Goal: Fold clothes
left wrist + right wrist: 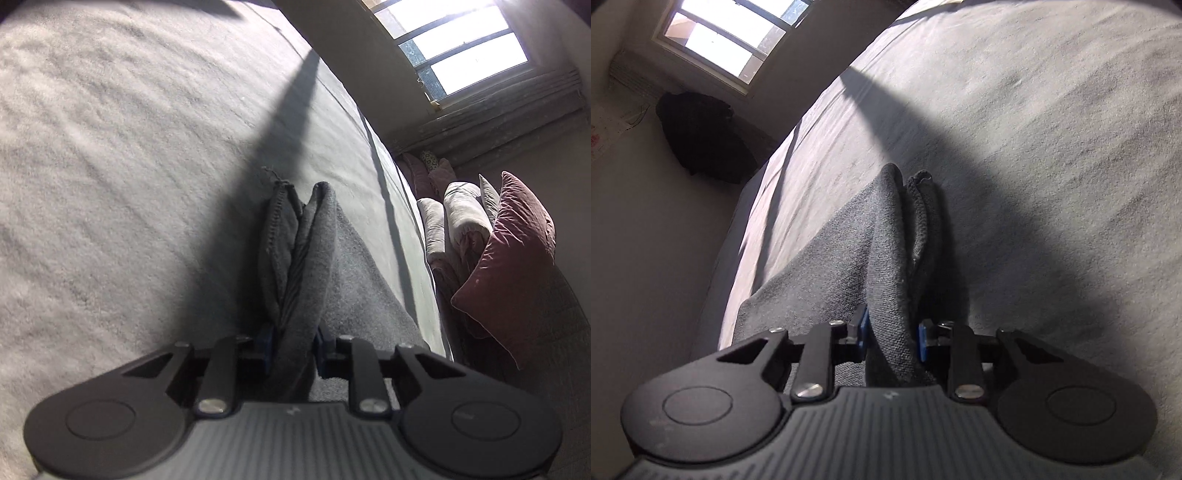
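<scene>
I see both the left gripper (293, 349) and right gripper (892, 332) clamped on bunched grey garment (314, 236) at center frame, so 1 thick wad slipping w/ uneven pull could skew the fold.

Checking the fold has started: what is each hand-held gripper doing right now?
Left hand-held gripper: shut on bunched grey garment.
Right hand-held gripper: shut on the same grey garment.

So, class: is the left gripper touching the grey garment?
Touching. The left wrist view shows the left gripper with its blue pads pinching a bunched fold of the grey garment.
</scene>
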`<state>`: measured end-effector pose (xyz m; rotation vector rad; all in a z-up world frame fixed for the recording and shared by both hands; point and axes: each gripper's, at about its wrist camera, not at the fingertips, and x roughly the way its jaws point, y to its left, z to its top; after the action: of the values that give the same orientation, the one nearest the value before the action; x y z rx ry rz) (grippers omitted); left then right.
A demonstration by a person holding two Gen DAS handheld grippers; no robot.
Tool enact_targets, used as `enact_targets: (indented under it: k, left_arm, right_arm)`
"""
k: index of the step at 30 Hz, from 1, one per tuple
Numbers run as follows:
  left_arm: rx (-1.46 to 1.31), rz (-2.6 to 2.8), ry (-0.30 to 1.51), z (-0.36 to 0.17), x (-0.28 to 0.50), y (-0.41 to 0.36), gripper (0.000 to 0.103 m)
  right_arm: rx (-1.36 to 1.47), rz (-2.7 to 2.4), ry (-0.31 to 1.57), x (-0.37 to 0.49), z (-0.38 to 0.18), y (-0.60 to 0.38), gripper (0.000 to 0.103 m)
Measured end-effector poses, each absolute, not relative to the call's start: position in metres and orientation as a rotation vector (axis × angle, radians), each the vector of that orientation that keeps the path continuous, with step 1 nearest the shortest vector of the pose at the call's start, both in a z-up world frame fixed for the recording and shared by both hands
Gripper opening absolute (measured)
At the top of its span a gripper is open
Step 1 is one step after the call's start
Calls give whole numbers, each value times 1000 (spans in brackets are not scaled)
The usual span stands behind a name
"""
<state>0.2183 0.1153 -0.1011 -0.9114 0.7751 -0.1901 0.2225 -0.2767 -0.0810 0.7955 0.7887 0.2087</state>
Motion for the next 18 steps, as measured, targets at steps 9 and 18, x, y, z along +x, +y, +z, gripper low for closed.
enact_targets:
  k: [9, 18]
  left_arm:
    - [-906, -146, 797, -72, 192, 124, 14]
    - [-865, -162, 871, -61, 126, 131, 14]
  right_arm:
    - [729, 202, 758, 199, -43, -266, 23]
    - [691, 203, 829, 137, -40, -268, 23]
